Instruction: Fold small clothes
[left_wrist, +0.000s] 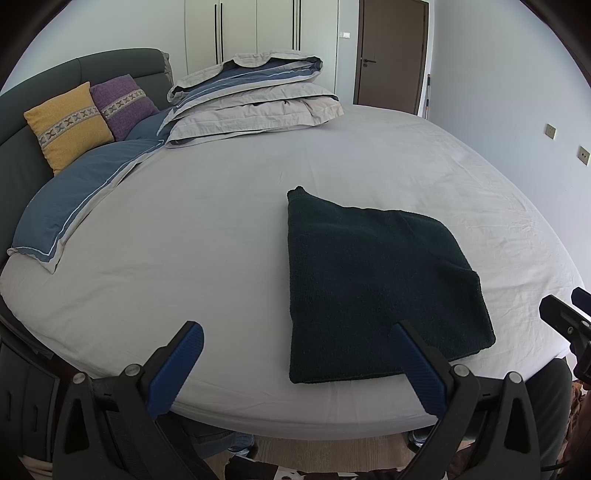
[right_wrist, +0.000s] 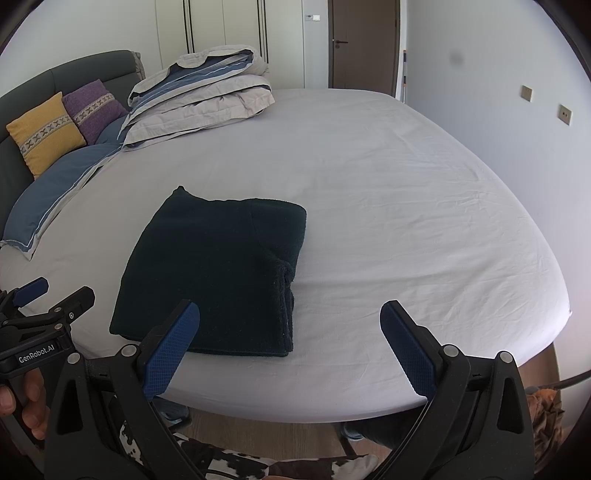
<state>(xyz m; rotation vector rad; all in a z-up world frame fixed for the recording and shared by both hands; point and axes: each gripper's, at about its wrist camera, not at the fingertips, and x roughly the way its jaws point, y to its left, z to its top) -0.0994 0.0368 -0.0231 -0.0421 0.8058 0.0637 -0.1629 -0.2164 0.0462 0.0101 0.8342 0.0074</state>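
Note:
A dark green knit garment (left_wrist: 373, 284) lies folded into a flat rectangle on the white bed sheet (left_wrist: 207, 236), near the front edge. It also shows in the right wrist view (right_wrist: 218, 273). My left gripper (left_wrist: 295, 332) is open and empty, held above the bed's front edge, its right finger over the garment's near edge. My right gripper (right_wrist: 290, 314) is open and empty, its left finger over the garment's near right corner. The left gripper appears at the left edge of the right wrist view (right_wrist: 55, 291); the right gripper shows at the right edge of the left wrist view (left_wrist: 565, 306).
A stack of folded grey and blue duvets (left_wrist: 255, 99) sits at the back of the bed. A blue pillow (left_wrist: 74, 199), a yellow cushion (left_wrist: 66, 125) and a purple cushion (left_wrist: 123, 103) lean by the dark headboard (left_wrist: 44, 81). A door (left_wrist: 391, 51) and wardrobes stand behind.

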